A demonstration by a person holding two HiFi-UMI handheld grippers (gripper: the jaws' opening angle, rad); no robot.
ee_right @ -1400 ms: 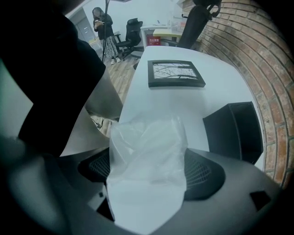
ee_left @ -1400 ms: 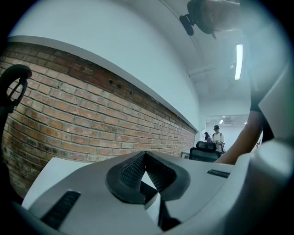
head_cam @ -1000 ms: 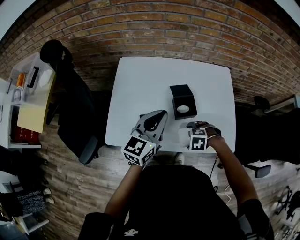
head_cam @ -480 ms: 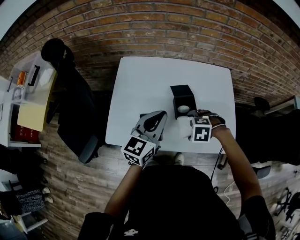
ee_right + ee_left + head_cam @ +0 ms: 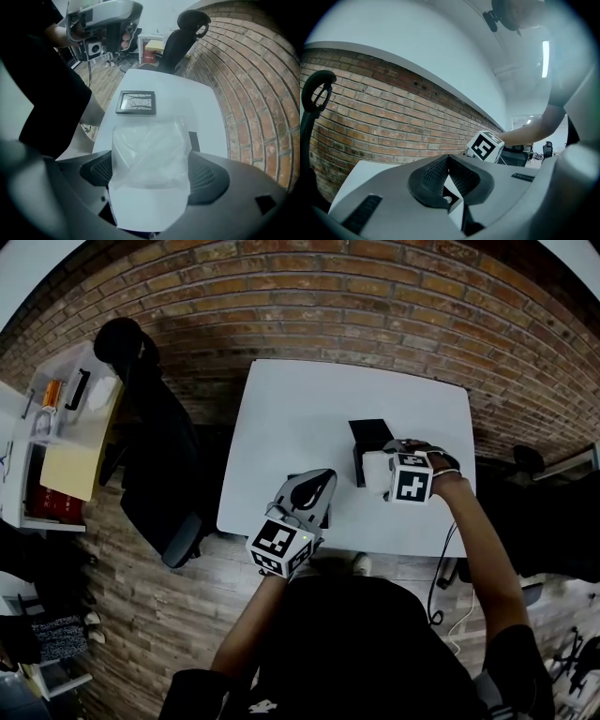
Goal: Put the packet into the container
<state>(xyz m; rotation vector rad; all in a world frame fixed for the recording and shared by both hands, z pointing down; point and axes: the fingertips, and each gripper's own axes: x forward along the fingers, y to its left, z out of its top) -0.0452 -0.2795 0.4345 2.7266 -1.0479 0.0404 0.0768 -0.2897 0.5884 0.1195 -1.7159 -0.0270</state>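
Jaws on packet [image 5: 150,161]; right gripper [image 5: 382,472] risen to container [image 5: 369,430].

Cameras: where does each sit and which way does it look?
Head view: on the person's head, steeply down at the table, left gripper, right gripper, forearms.
Left gripper view: on the left gripper, level toward the brick wall; own jaws together, right arm shows.
Right gripper view: on the right gripper, straight down at the container; jaws hold the packet.
Shared: head and right gripper views both show packet, container.
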